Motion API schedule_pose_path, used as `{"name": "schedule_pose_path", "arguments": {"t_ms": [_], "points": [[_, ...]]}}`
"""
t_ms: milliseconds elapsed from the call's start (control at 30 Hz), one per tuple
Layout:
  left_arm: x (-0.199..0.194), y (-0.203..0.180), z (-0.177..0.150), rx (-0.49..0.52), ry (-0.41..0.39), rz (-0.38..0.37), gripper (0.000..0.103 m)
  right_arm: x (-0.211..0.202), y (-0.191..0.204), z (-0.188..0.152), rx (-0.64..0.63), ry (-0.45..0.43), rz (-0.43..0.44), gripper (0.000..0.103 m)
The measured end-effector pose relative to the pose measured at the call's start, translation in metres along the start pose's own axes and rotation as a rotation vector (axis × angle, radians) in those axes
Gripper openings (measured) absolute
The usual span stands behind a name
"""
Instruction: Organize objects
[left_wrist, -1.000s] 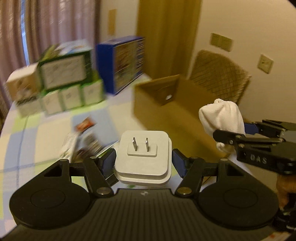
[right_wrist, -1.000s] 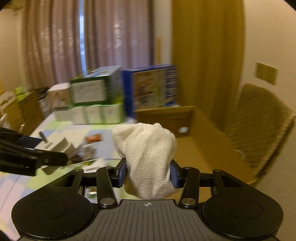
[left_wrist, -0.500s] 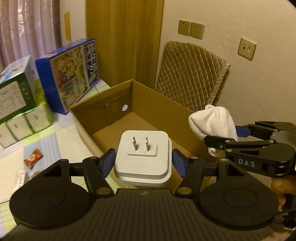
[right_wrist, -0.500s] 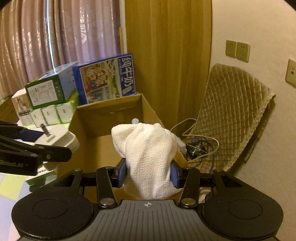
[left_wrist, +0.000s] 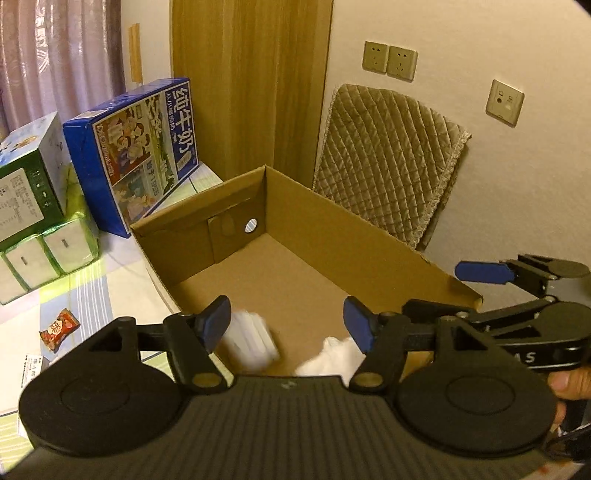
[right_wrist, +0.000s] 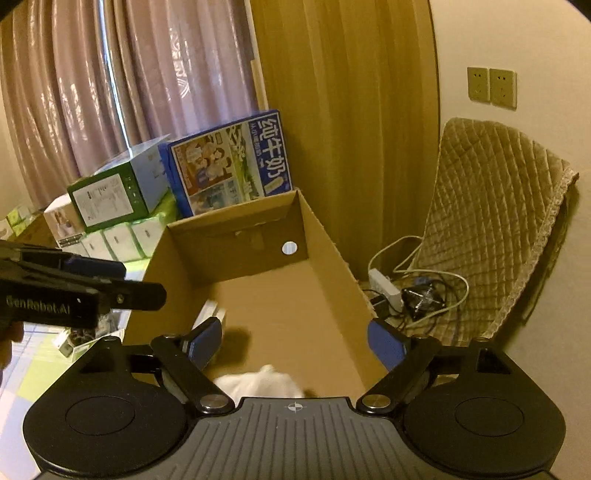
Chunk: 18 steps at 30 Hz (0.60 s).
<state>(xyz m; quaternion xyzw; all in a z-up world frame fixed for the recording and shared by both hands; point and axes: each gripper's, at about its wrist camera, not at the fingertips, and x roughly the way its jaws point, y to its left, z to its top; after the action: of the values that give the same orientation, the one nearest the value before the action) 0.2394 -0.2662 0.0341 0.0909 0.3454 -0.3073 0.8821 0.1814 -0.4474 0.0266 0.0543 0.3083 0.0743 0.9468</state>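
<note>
Now both grippers hang over the open cardboard box (left_wrist: 369, 236), jaws spread and empty.

Below the left gripper (left_wrist: 288, 325), just inside its left jaw, the white plug adapter (left_wrist: 251, 341) shows blurred in the box; a white cloth (left_wrist: 332, 358) shows blurred under its right jaw, beside the adapter. The right gripper (right_wrist: 295, 343) sits with jaws wide apart, the same cloth (right_wrist: 258, 384) low between them. Beyond the box, on the bench (left_wrist: 122, 273), stands a blue milk carton case (left_wrist: 136, 147), with green boxes (left_wrist: 29, 206) further left.
</note>
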Motion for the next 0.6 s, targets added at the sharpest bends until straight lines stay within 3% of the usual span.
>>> {"name": "schedule_pose_path", "arguments": {"t_ms": [300,600], "points": [[-0.026,0.013,-0.013,-0.021,-0.004,0.027,0.071,-0.015,0.014,-0.008,0.005,-0.001,-0.011,0.087],[-0.079,0.038,-0.038,-0.082,-0.040,0.110,0.080,-0.049,0.044,-0.012,0.017,-0.035,0.003,0.092]]}}
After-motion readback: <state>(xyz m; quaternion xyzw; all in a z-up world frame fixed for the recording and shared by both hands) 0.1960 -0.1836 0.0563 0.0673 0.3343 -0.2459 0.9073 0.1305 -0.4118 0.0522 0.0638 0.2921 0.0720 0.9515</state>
